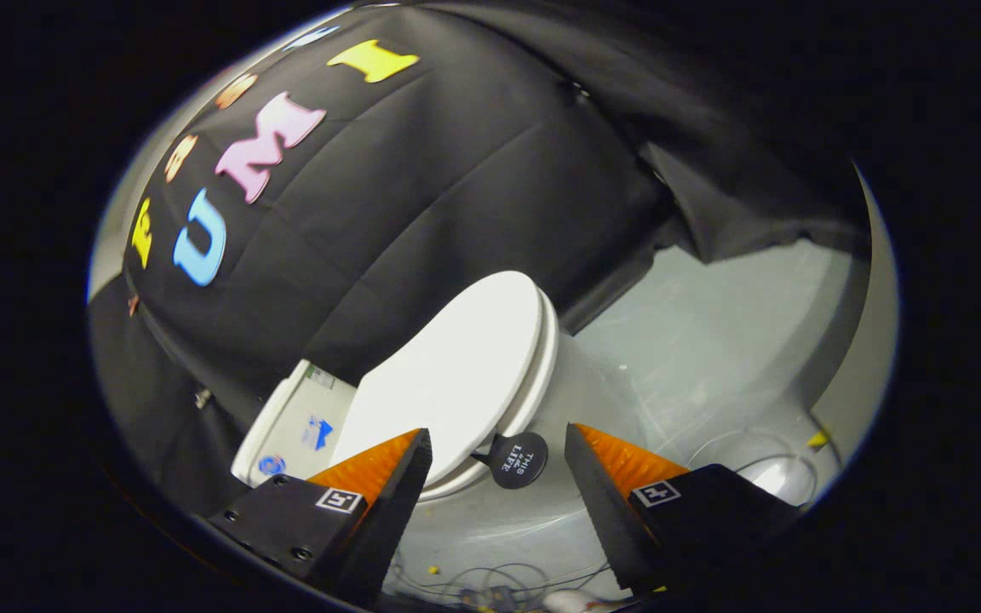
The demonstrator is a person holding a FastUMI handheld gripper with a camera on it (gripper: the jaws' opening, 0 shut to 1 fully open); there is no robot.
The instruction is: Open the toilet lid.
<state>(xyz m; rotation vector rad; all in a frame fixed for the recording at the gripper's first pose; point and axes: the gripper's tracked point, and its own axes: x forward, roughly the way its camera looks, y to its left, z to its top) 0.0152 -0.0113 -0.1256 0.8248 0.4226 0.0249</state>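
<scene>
A white toilet stands just ahead of my fingers, seen tilted. Its white lid (pixel 456 375) lies closed on the seat and bowl (pixel 593 383). A round black tab (pixel 518 460) sticks out from the lid's rim, hanging in the gap between my fingertips. My gripper (pixel 497 460) is open, its orange-backed black fingers (pixel 388 477) spread wide on either side of the tab and touching nothing. The left finger overlaps the lid's near edge in the view. The white tank (pixel 286 426) sits behind the lid.
Grey floor (pixel 712 340) spreads beyond the bowl. Thin cables (pixel 490 579) and small bits lie on the floor below my fingers. The black cloth wall (pixel 422 196) hangs close behind the tank.
</scene>
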